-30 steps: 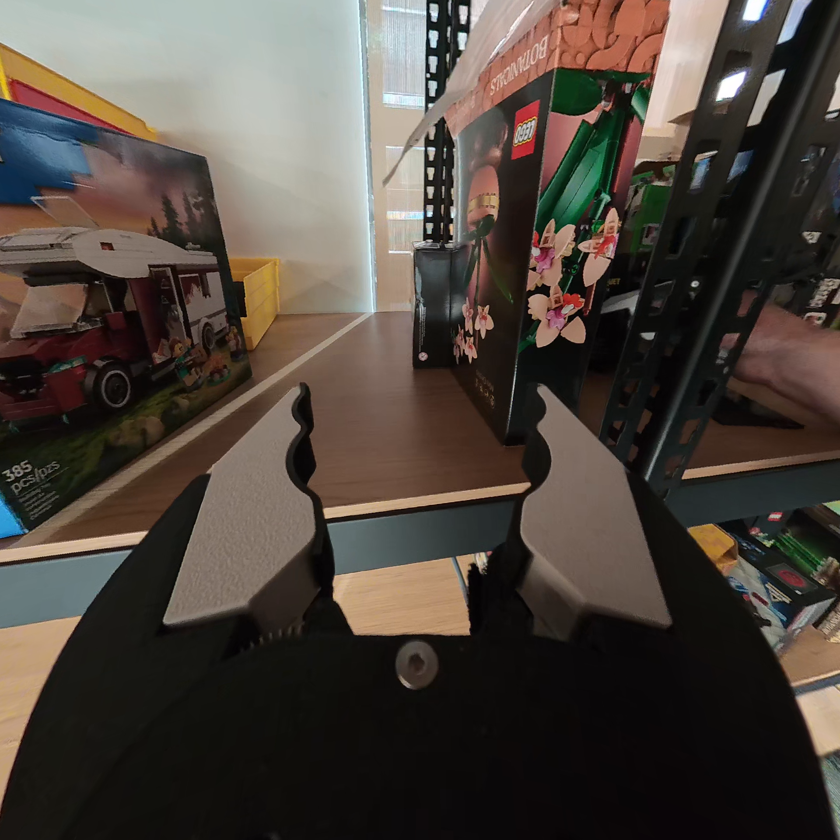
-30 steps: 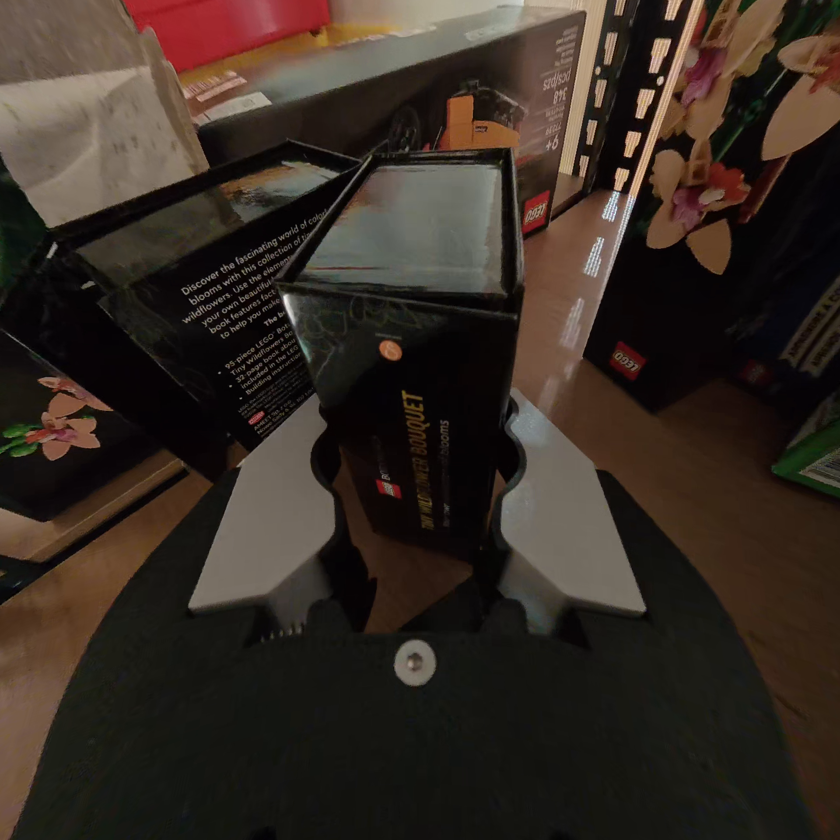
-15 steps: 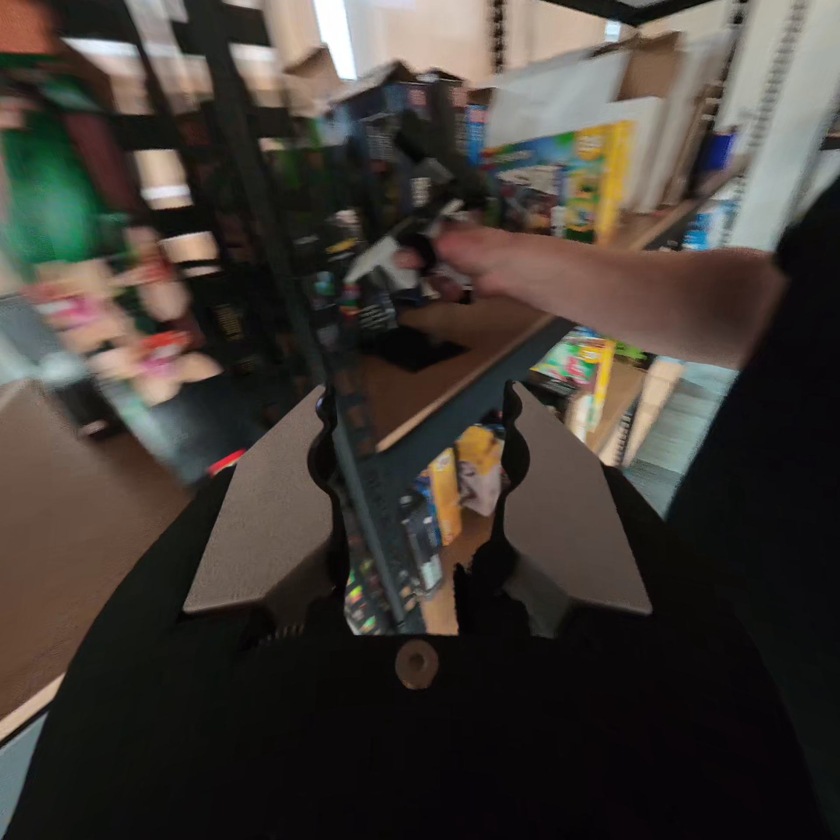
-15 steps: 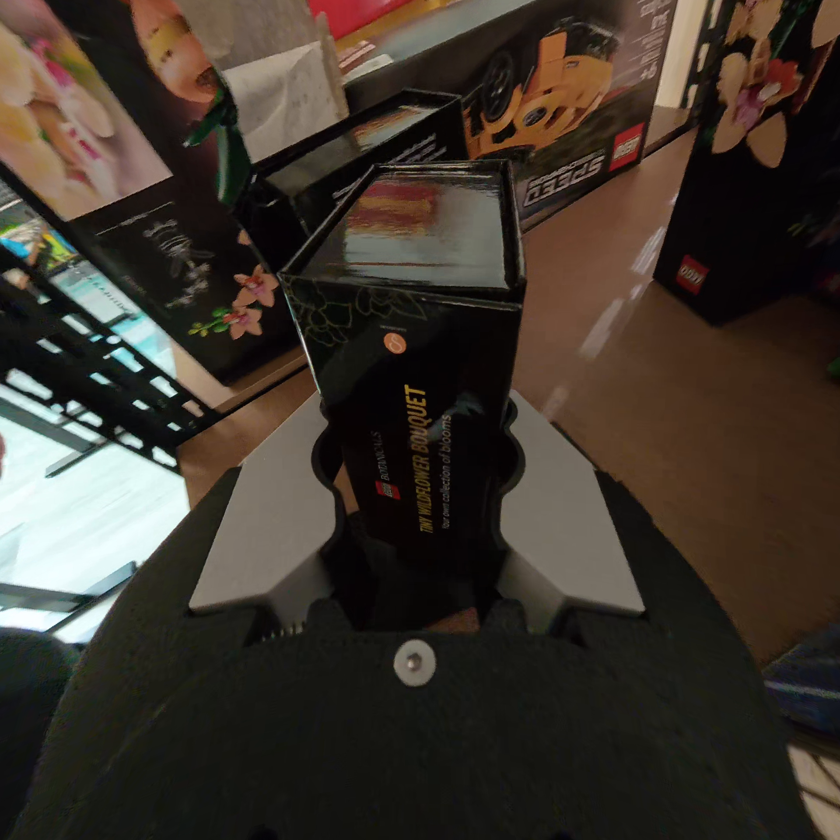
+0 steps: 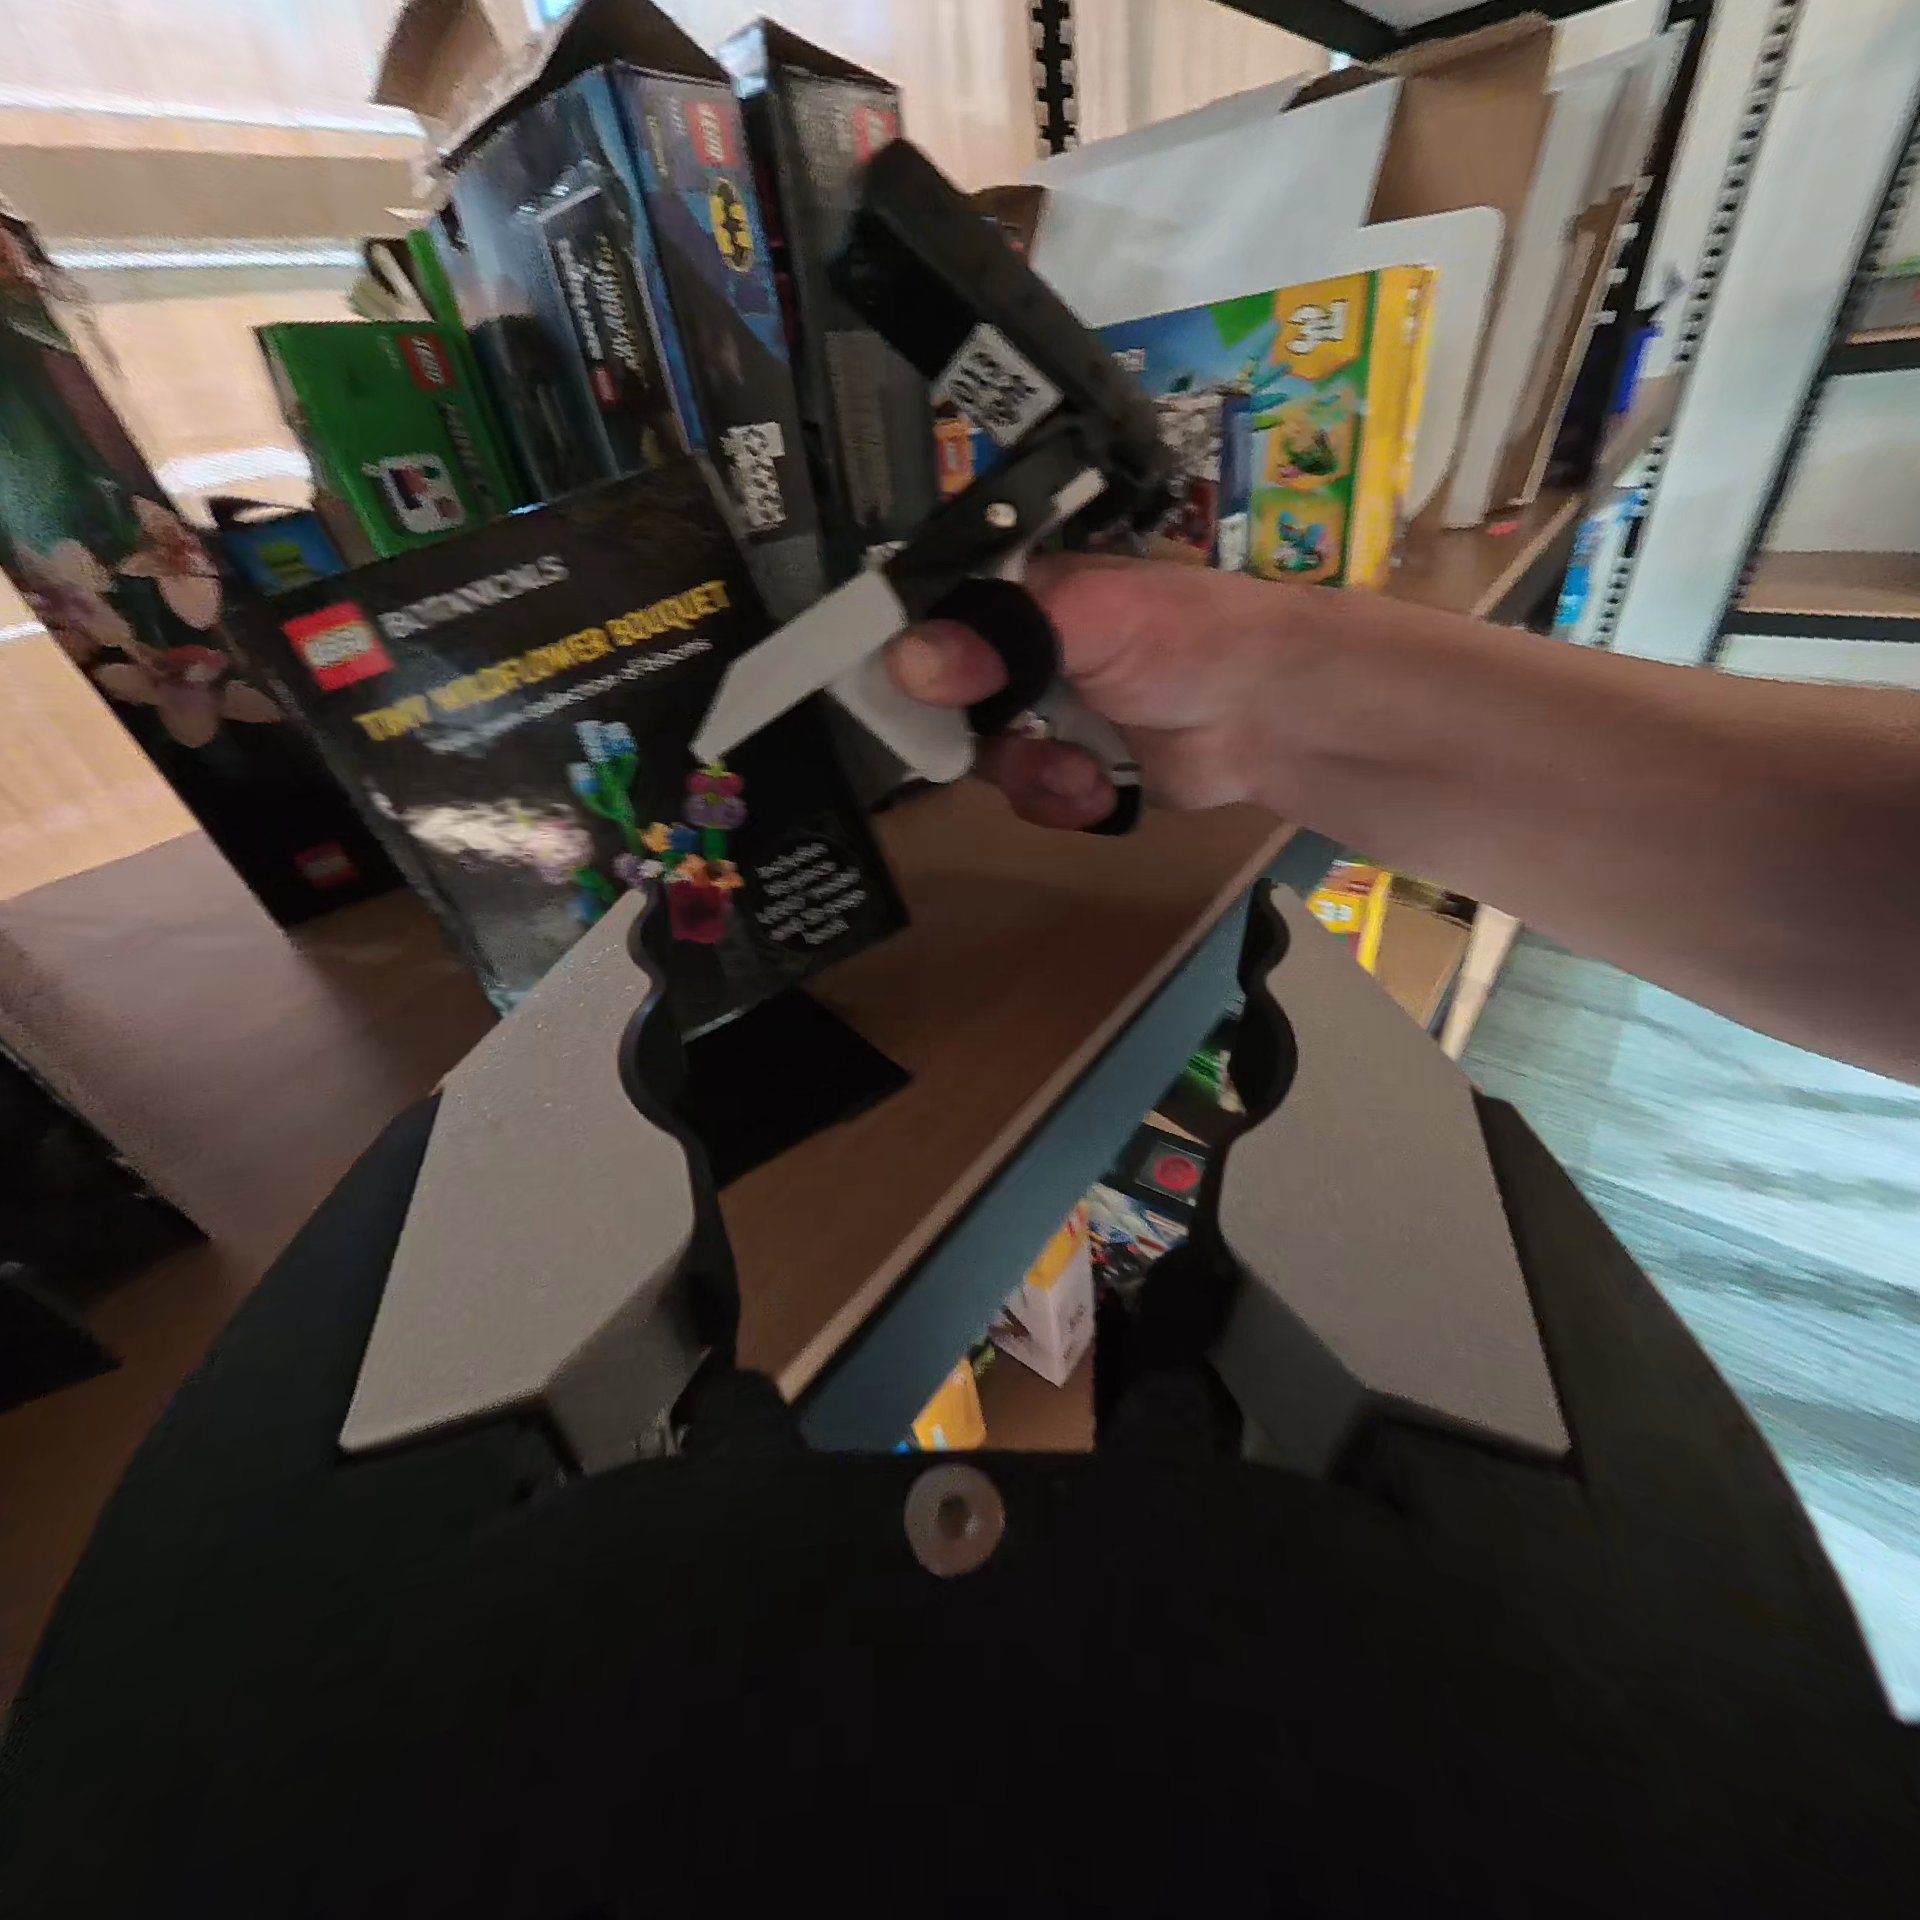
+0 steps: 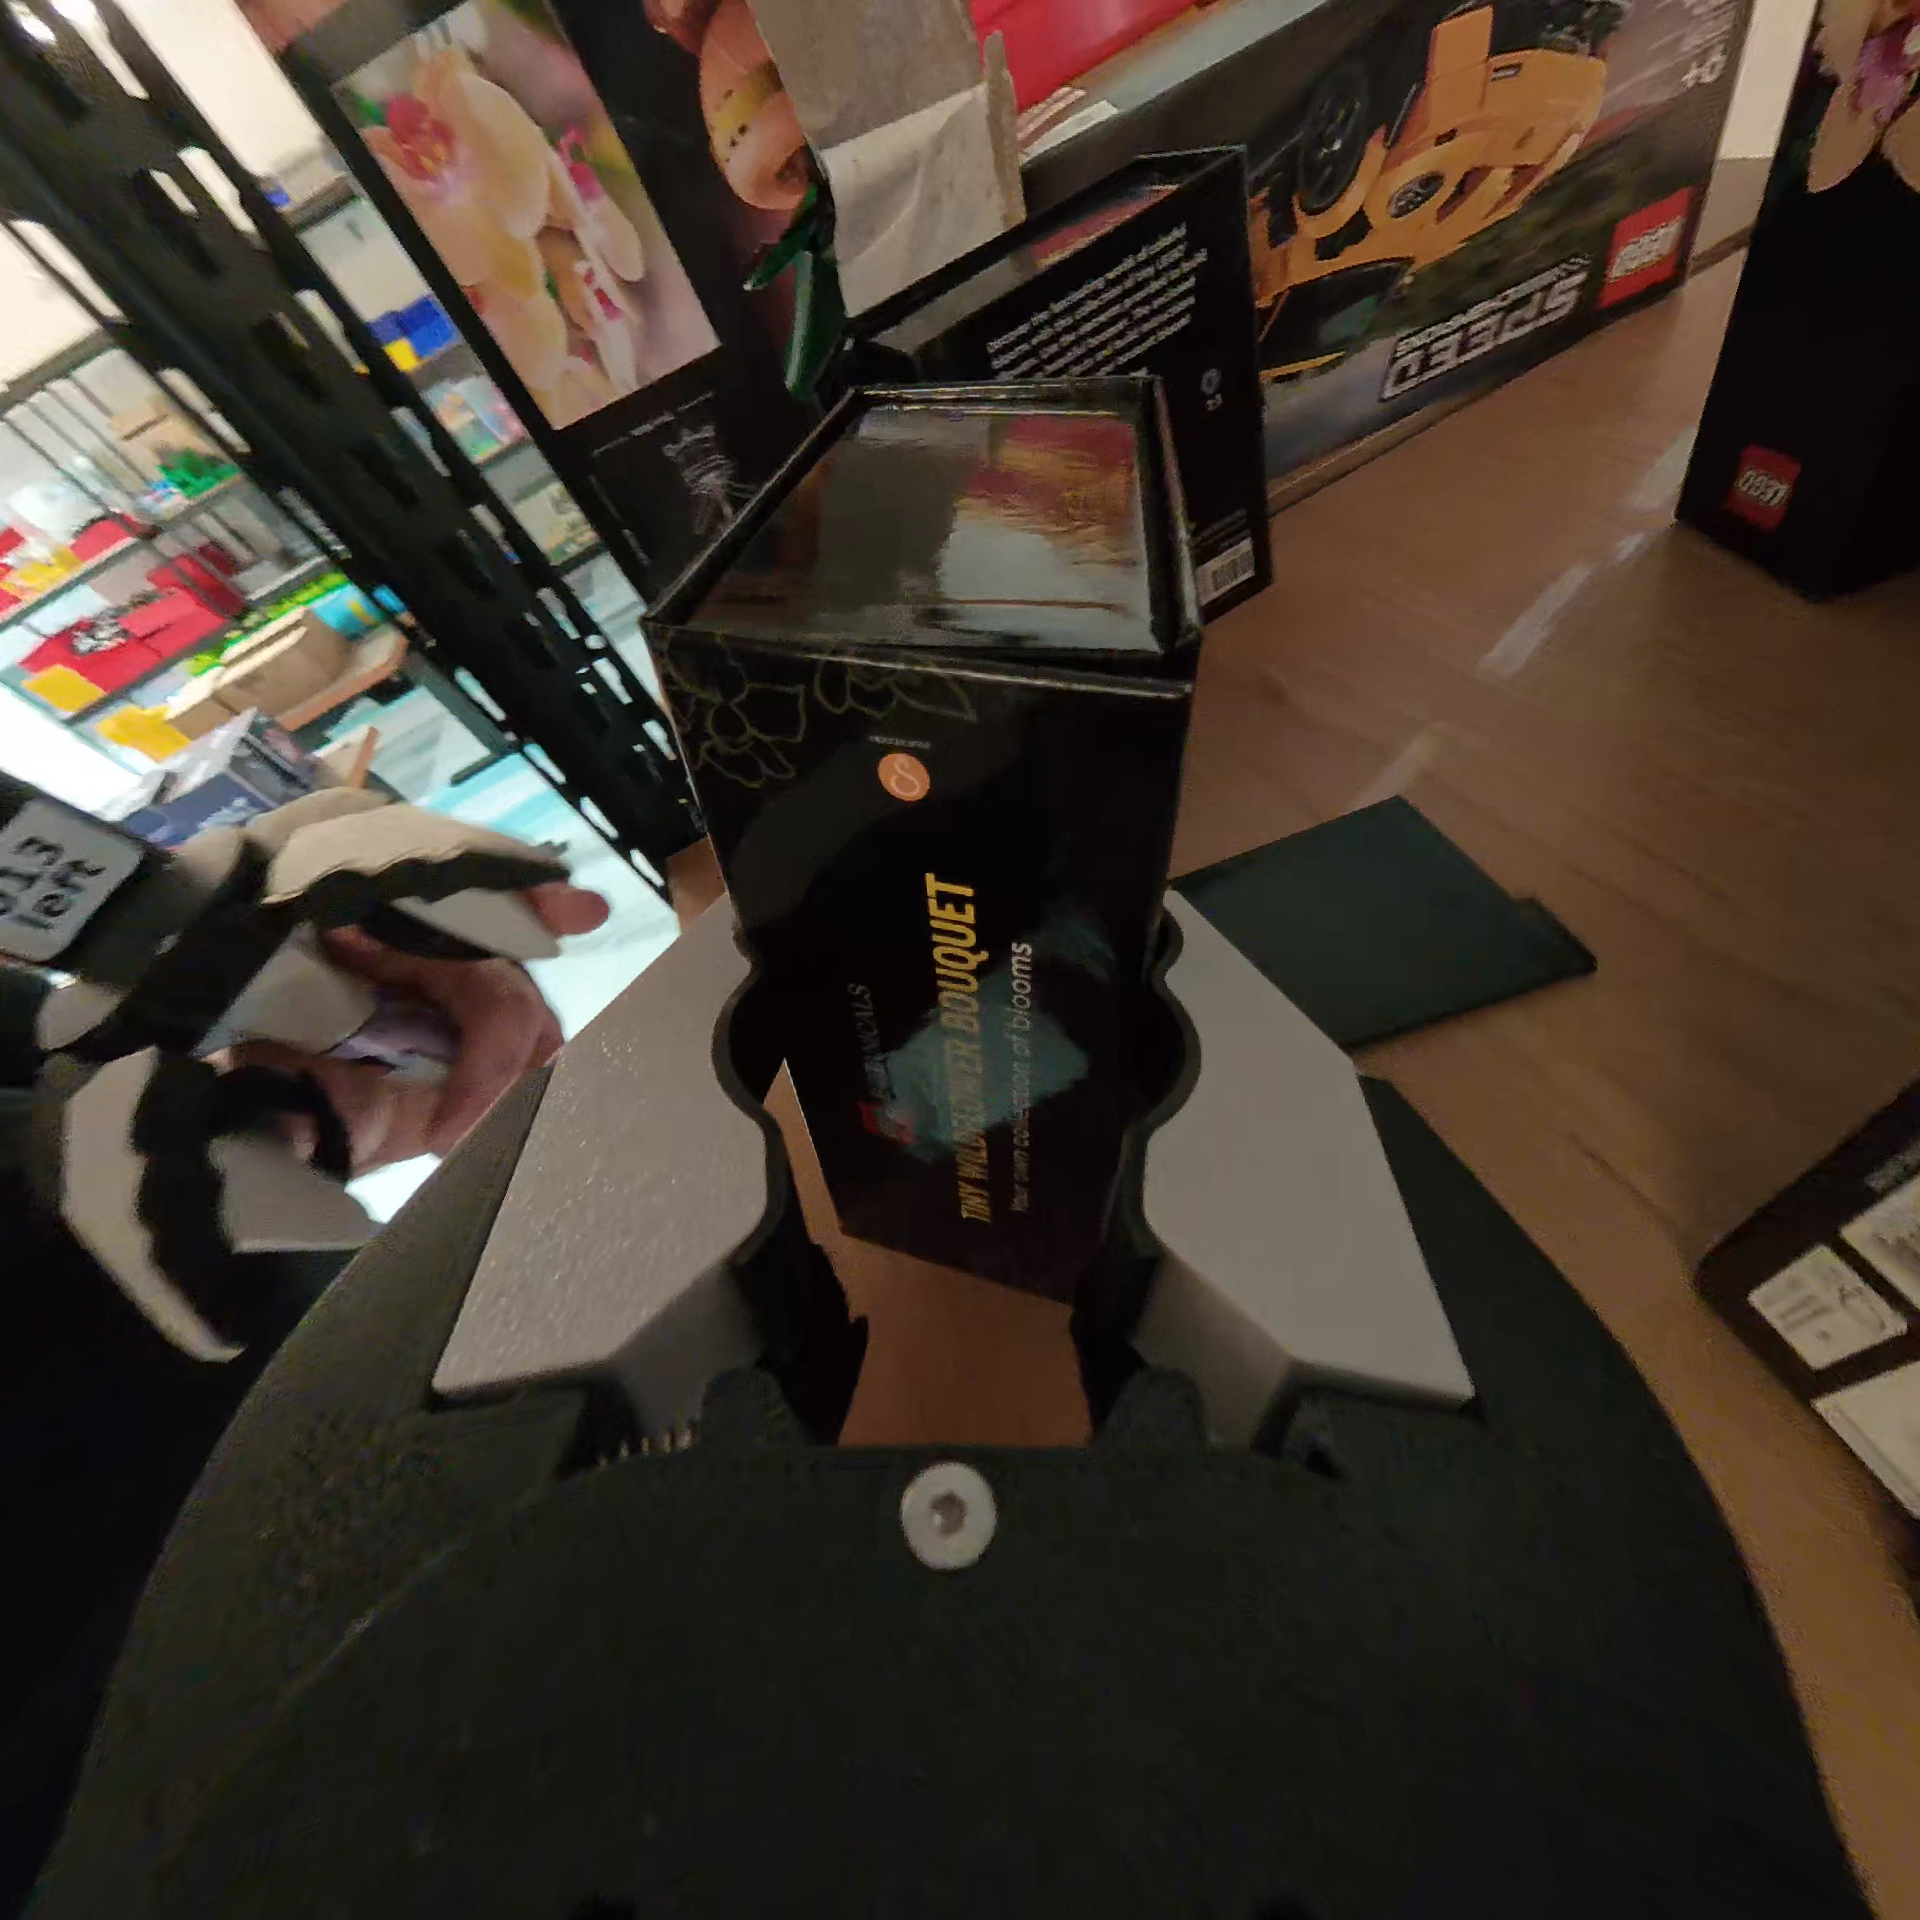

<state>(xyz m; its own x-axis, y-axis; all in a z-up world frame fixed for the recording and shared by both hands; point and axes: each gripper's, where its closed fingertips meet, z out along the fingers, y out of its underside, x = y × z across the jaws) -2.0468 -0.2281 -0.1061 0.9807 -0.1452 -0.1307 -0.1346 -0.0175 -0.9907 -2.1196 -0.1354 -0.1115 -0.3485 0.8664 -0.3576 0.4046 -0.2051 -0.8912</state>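
The right gripper [image 6: 956, 997] is clamping a tall black box with flower artwork [image 6: 935, 790], both pads pressing on its narrow sides, and is holding it upright just above the brown wooden shelf [image 6: 1558, 831]. Beside its base a flat dark sheet [image 6: 1382, 914] is lying on the shelf. The left gripper [image 5: 951, 977] is hanging with its jaws spread wide and nothing between them, over the shelf's front edge [image 5: 1091, 1174], near the held box. Farther back, a matching black box [image 6: 1132, 343] is leaning, and a larger box picturing an orange car [image 6: 1455, 208] is standing behind it, with more boxed sets [image 5: 623, 312] lining the shelf.
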